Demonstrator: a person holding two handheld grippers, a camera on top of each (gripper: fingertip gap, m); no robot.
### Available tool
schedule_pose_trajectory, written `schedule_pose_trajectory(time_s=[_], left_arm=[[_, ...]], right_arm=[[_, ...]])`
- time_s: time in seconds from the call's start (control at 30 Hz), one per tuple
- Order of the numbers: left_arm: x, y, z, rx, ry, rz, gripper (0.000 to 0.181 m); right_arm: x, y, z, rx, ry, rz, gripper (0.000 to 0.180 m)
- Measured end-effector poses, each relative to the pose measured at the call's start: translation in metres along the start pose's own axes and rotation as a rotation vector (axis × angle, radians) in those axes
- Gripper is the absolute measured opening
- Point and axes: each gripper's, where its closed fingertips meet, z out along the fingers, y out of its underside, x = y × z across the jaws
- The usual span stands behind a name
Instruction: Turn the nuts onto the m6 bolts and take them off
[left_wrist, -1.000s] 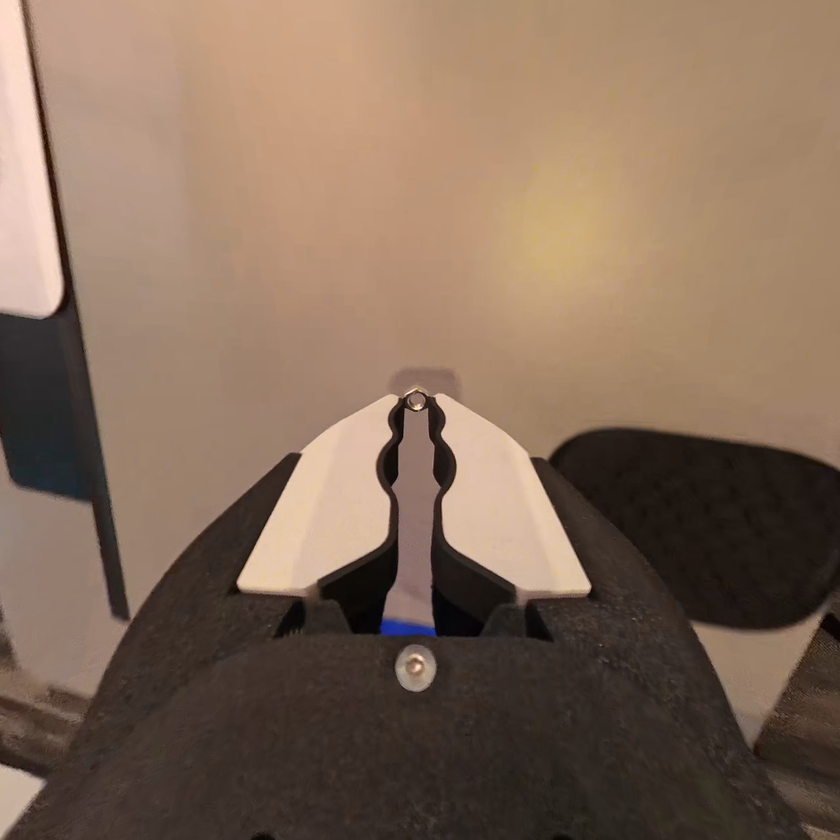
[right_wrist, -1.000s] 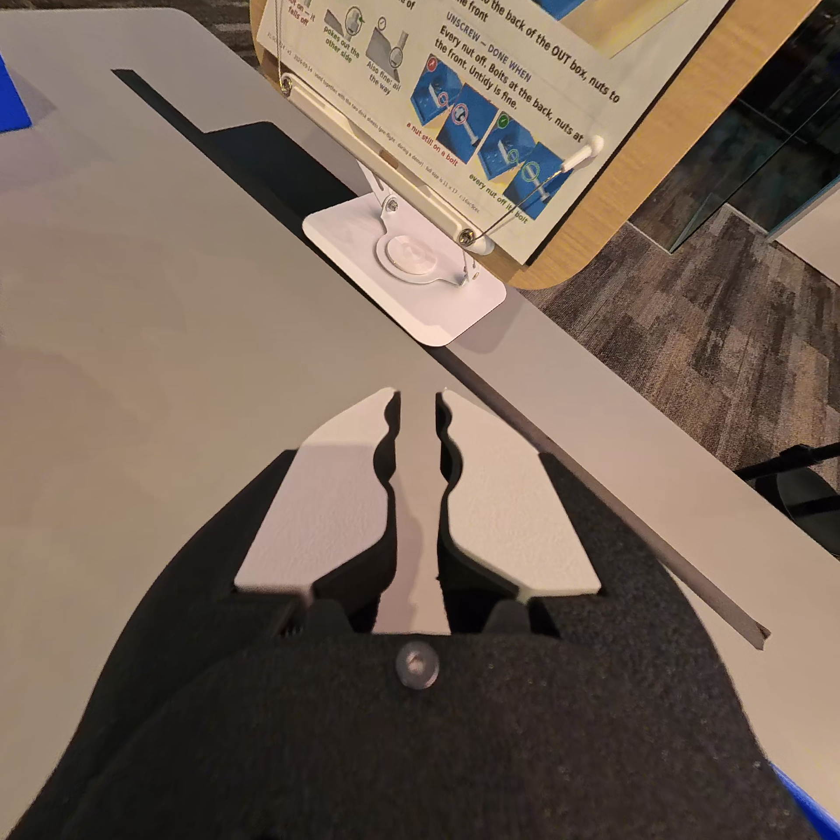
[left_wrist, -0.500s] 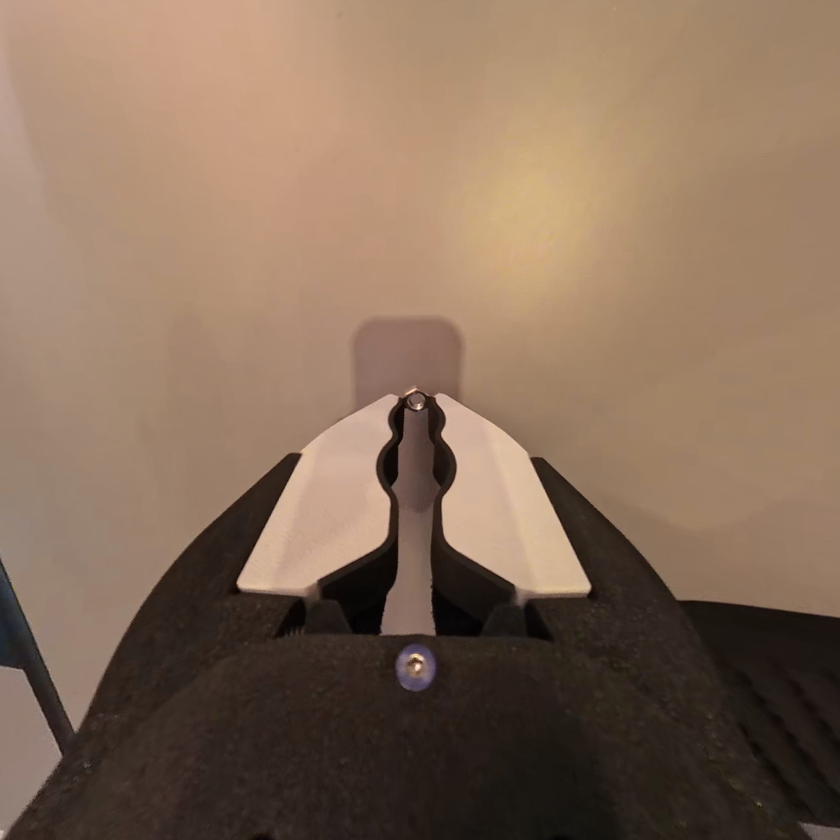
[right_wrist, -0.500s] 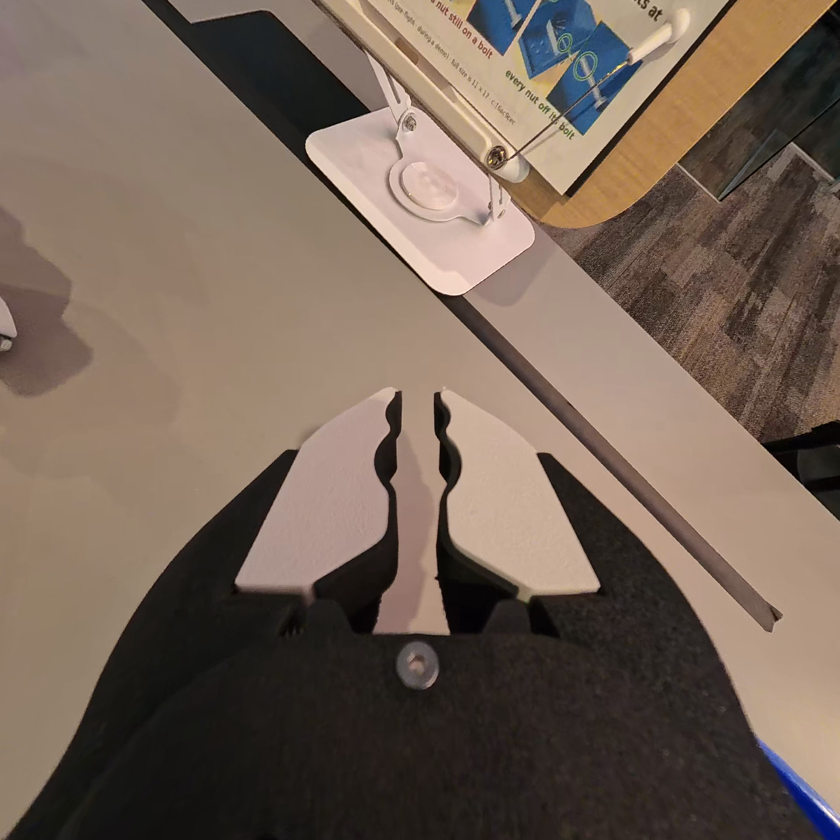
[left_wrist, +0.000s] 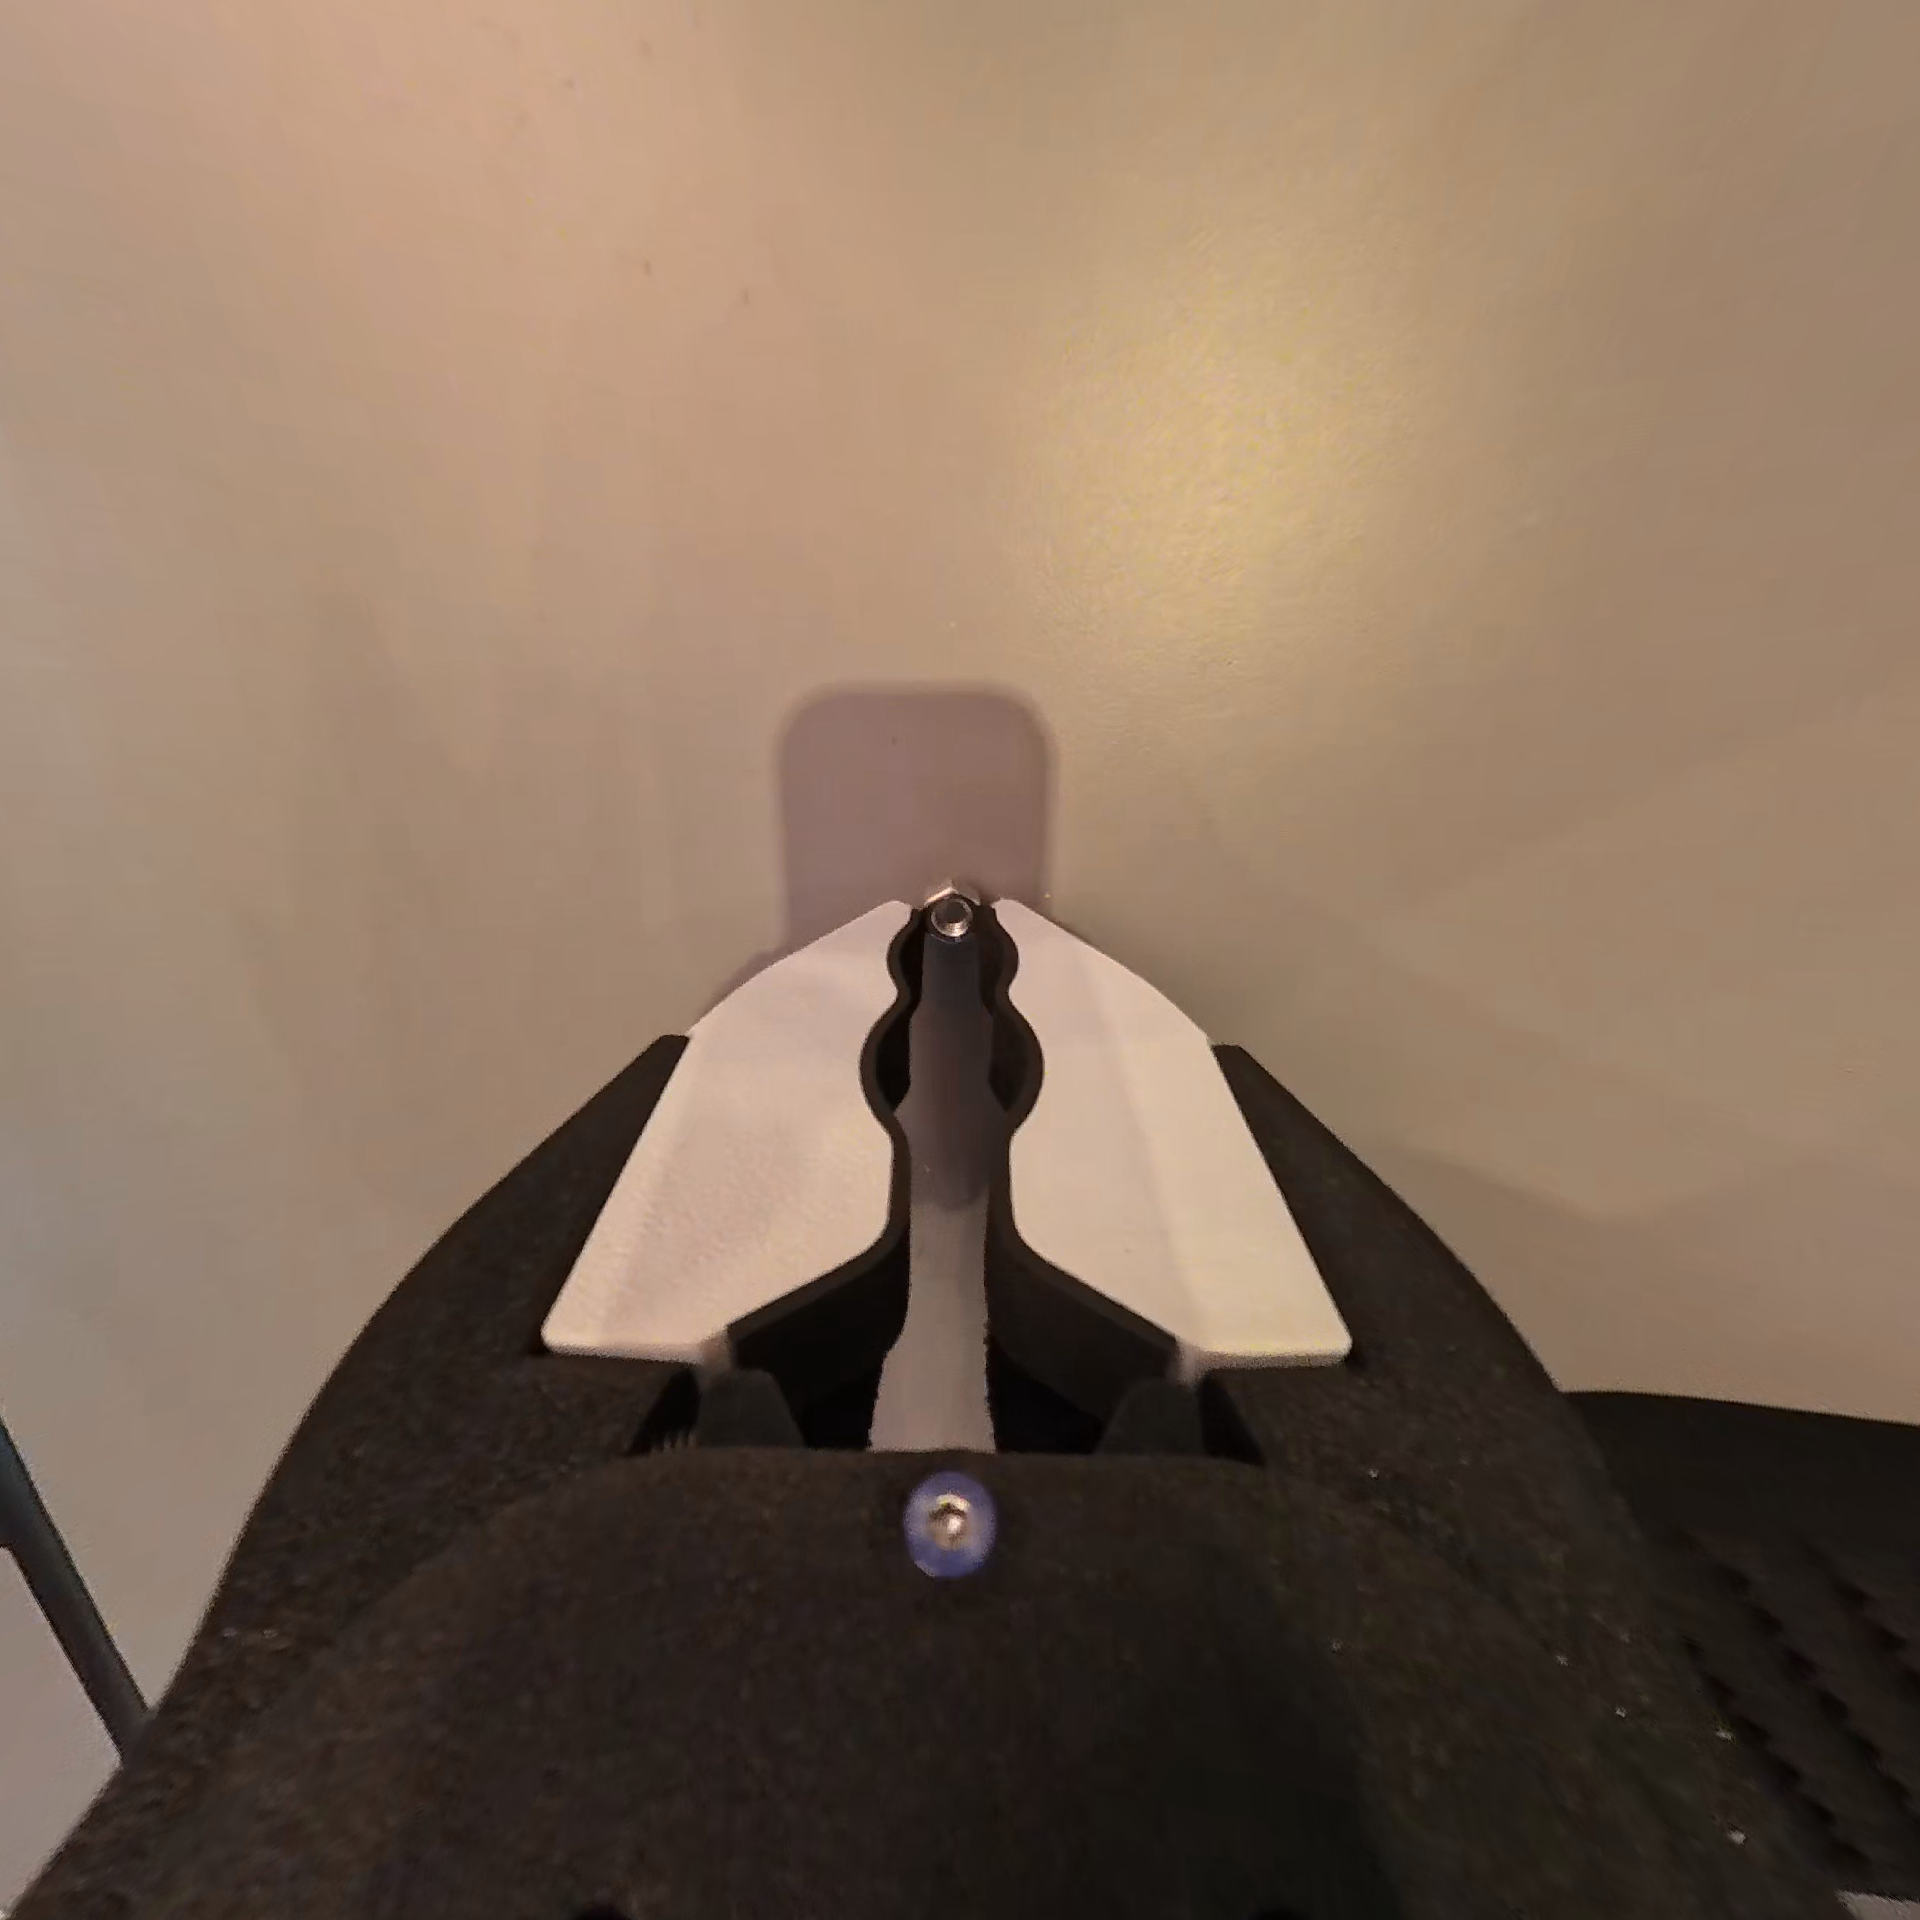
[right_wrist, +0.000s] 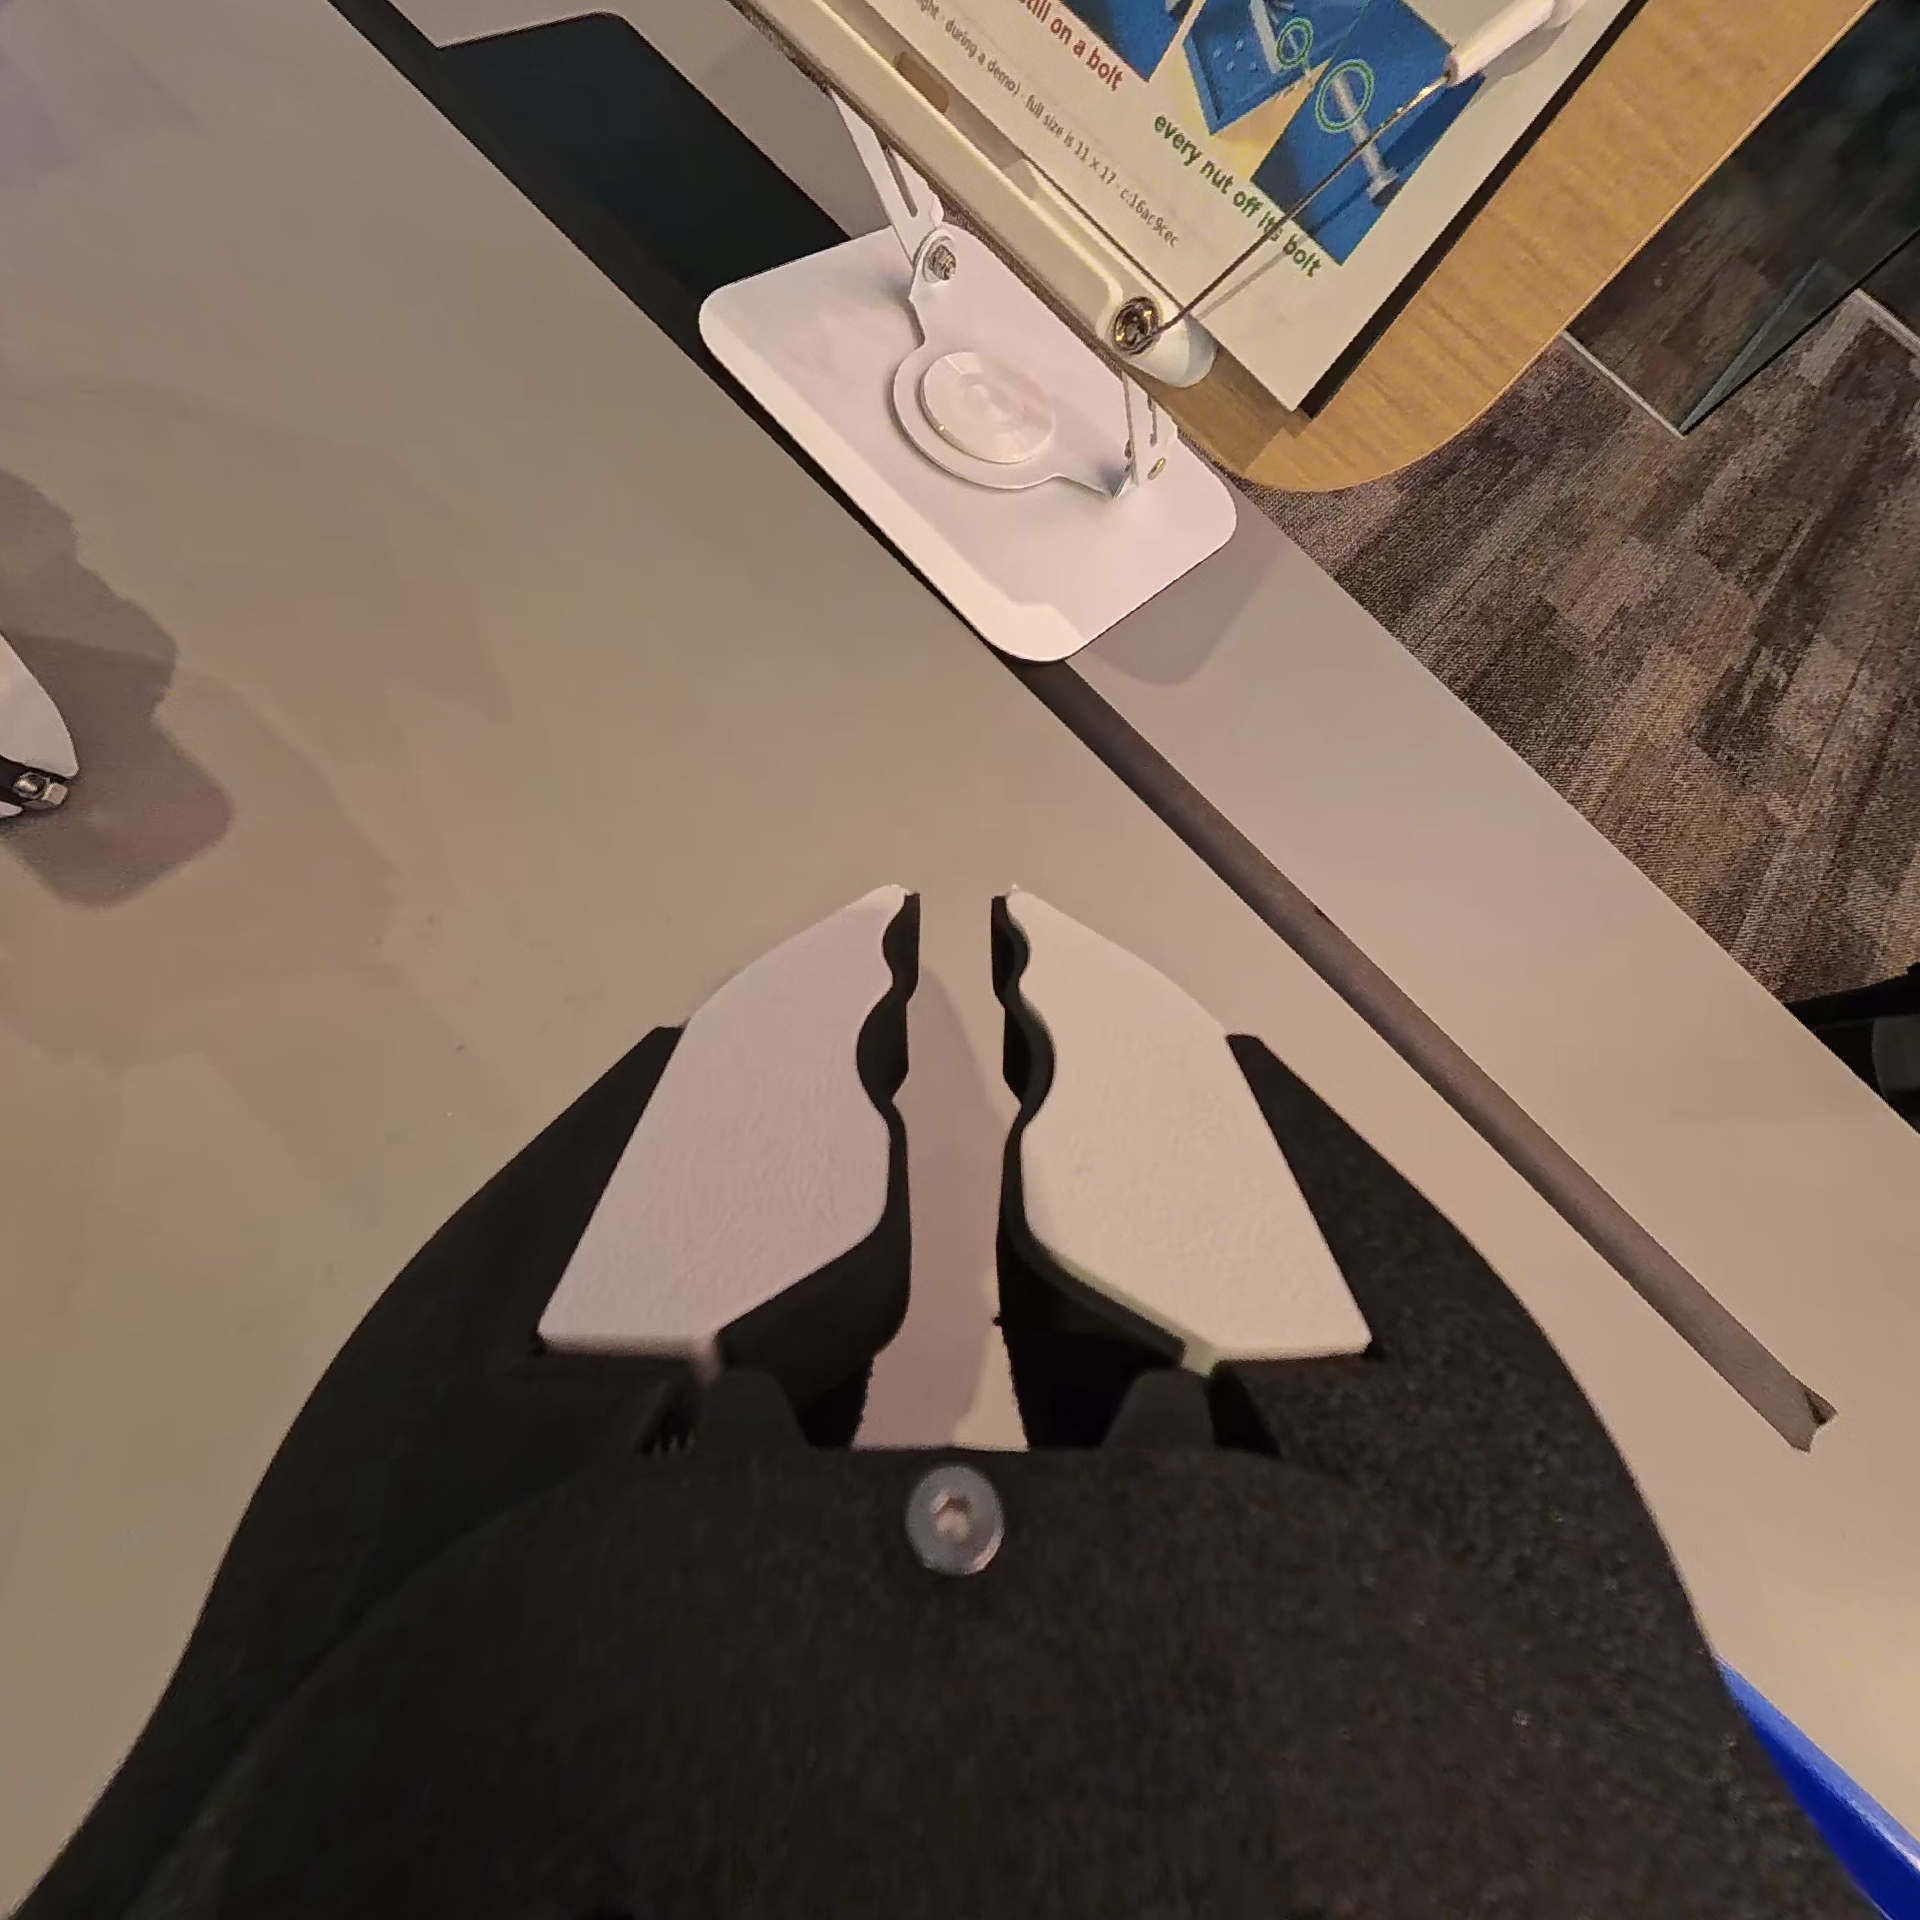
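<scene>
Pinching a small silver nut (left_wrist: 952, 918) at the very fingertips of the left gripper (left_wrist: 952, 925), jaws pressed in on it from both sides, bore facing the camera. Hex edge poking just past the white fingers (left_wrist: 748, 1164). Held above the beige table (left_wrist: 520, 520), with a rounded shadow on the surface right beyond the tips. Cannot tell whether nut touches the table. No bolt visible in the left wrist view. Black textured patch (left_wrist: 1787, 1621) at lower right of that view, thin dark bar (left_wrist: 62, 1621) at lower left edge.

Seen again from the right wrist view: left gripper tip (right_wrist: 26, 758) at the far left edge, small silver metal piece (right_wrist: 44, 792) at its end, shadow spread on the table (right_wrist: 416, 520) beside it.

Right gripper (right_wrist: 954, 904) hovering over bare table, jaws slightly spread with a narrow gap, gripping nothing. Well apart from the left gripper.

Farther out: white stand base (right_wrist: 1091, 561) near the table's back, straddling a dark slot (right_wrist: 1455, 1049) running diagonally across the top. Printed instruction sheet (right_wrist: 1195, 83) propped on the stand, wire clip across its corner. Wooden panel (right_wrist: 1558, 239) behind the sheet, patterned grey carpet (right_wrist: 1662, 644) beyond the table edge. Blue edge (right_wrist: 1829, 1787) at bottom right corner.
</scene>
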Motion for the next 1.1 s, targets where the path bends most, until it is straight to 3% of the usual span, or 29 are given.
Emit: schedule_pose_trajectory(time_s=[0.3, 0.43, 0.53, 0.63, 0.73, 0.87, 1.0, 1.1], left_arm=[[-0.002, 0.0, 0.003, 0.004, 0.012, -0.015, 0.01], [-0.009, -0.006, -0.004, 0.07, -0.013, -0.046, 0.024], [-0.021, -0.011, -0.035, 0.152, -0.066, -0.082, 0.025], [-0.042, -0.001, -0.09, 0.224, -0.151, -0.145, 0.025], [-0.069, 0.044, -0.147, 0.209, -0.258, -0.238, 0.025], [-0.096, 0.156, -0.197, 0.049, -0.344, -0.412, 0.025], [-0.1, 0.271, -0.204, -0.086, -0.317, -0.635, 0.025], [-0.101, 0.321, -0.188, -0.077, -0.296, -0.713, 0.022]], right_arm=[[-0.003, 0.003, 0.004, -0.02, -0.016, 0.0, 0.012], [-0.004, 0.004, 0.004, -0.023, -0.019, 0.0, 0.012], [-0.004, 0.004, 0.003, -0.021, -0.014, -0.001, 0.012], [-0.003, 0.006, 0.003, -0.024, -0.012, 0.006, 0.012], [-0.001, 0.011, 0.003, -0.042, -0.003, 0.008, 0.012], [0.0, 0.008, -0.001, -0.038, 0.006, 0.01, 0.012], [-0.004, 0.0, -0.005, -0.023, 0.014, -0.008, 0.012], [-0.006, -0.002, -0.006, -0.037, 0.026, -0.03, 0.012]])
